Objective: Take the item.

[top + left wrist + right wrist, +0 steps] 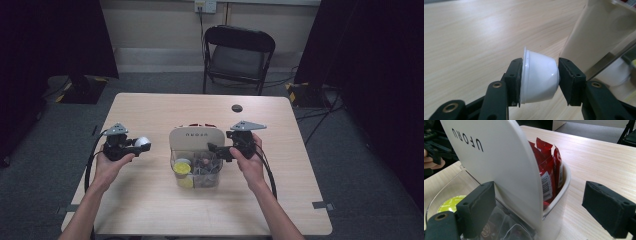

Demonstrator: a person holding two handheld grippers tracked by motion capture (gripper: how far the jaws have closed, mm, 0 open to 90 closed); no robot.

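Clamping a white capsule (539, 76) sideways between its jaws, the left gripper (131, 145) carries it beside the organizer box (196, 137), seemingly mid-transfer, while the wide-open right gripper (544, 207) straddles the raised lid, likely steadying it for setting-down.

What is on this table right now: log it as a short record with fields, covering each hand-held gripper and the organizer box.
left hand-held gripper: shut on a white capsule, held on its side above the table, left of the box
right hand-held gripper: open, jaws either side of the box's end wall
organizer box: white, upright lid panel, clear front compartment
clear compartment: yellow-lidded capsules and darker capsules
rear compartment: red sachets standing upright
table: light wood
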